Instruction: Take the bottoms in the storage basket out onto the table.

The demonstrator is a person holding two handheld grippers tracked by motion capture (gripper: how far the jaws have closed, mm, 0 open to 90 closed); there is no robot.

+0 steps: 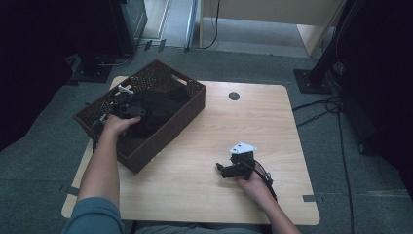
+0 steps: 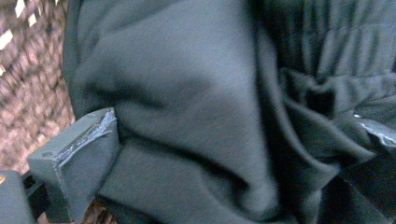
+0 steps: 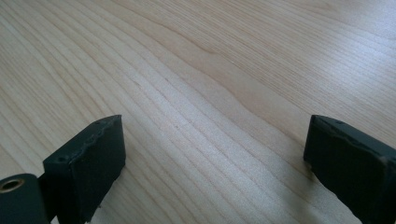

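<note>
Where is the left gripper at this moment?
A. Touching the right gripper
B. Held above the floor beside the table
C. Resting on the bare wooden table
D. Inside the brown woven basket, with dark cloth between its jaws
D: the left gripper reaches into the woven basket, and its own view shows the dark cloth bunched between its spread jaws.

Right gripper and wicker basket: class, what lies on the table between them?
Nothing: in the high view, bare wooden table separates the right gripper from the wicker basket. The right gripper view also shows plain tabletop ahead.
</note>
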